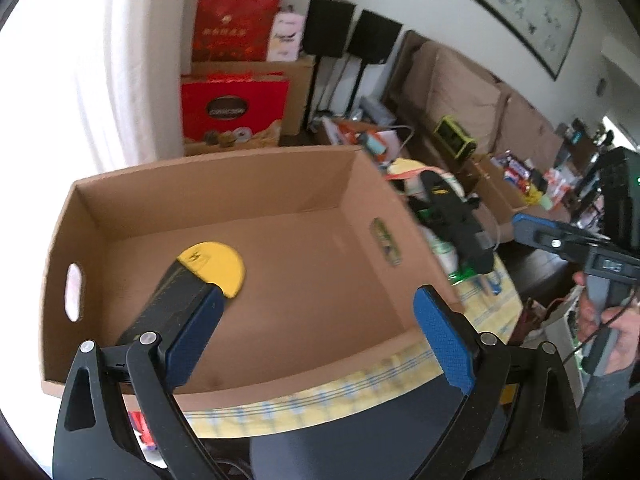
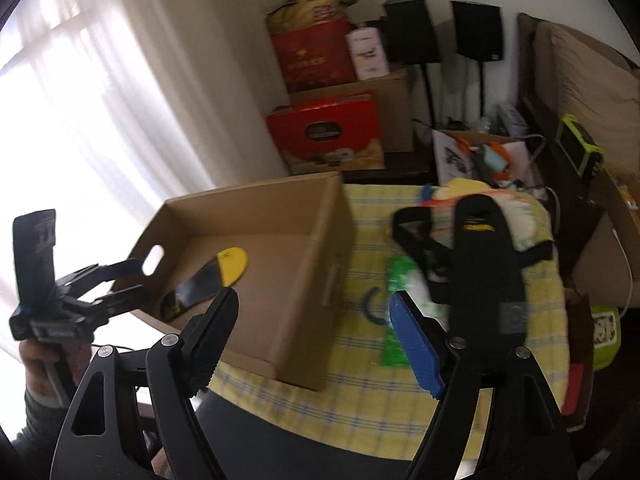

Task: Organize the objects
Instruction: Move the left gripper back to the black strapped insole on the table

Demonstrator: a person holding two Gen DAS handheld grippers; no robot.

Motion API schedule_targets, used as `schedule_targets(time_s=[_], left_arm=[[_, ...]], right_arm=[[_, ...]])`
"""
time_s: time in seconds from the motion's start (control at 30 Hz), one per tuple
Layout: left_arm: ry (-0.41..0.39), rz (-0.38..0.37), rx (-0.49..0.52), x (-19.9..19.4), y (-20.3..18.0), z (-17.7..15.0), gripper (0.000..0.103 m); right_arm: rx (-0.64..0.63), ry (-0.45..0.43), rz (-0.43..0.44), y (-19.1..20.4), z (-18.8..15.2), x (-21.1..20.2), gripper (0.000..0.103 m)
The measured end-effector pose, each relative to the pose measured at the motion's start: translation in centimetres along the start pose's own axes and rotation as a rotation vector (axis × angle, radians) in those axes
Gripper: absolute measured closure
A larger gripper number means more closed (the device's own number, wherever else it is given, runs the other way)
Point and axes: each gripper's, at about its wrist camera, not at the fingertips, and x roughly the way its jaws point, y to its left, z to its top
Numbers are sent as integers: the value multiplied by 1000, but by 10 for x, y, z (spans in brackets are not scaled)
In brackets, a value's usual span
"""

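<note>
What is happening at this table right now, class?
A person holds a gripper in each hand over a table with a yellow checked cloth. Both the left gripper and the right gripper are open and hold nothing. A black-and-yellow insole lies in the cardboard box; a black strap waits outside.

Left gripper (image 1: 320, 328) jaws wide apart, empty, above cardboard box (image 1: 224, 172) holding black-yellow insole (image 1: 216, 266).
</note>
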Motion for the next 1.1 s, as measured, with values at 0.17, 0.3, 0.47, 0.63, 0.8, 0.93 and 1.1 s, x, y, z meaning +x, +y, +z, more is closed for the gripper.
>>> schedule_targets(time_s=[0.17, 0.3, 0.47, 0.63, 0.8, 0.93, 1.1], left_arm=[[-14, -36, 19, 9, -32, 1, 8], [-20, -78, 10, 20, -55, 1, 8], [-41, -104, 26, 28, -81, 4, 8], [-26, -132, 40, 41, -112, 5, 8], [-5, -124, 77, 59, -144, 4, 8], [17, -157, 79, 77, -165, 4, 8], [50, -193, 43, 99, -178, 5, 11]], right_arm=[[47, -13, -52, -30, -7, -12, 23], [71, -21, -102, -53, -13, -21, 23], [103, -37, -173, -80, -21, -29, 20], [154, -39, -199, -111, -28, -31, 20], [200, -41, -200, -134, -35, -31, 20], [234, -46, -189, -149, -39, -31, 20], [257, -50, -173, -164, -43, -29, 22]])
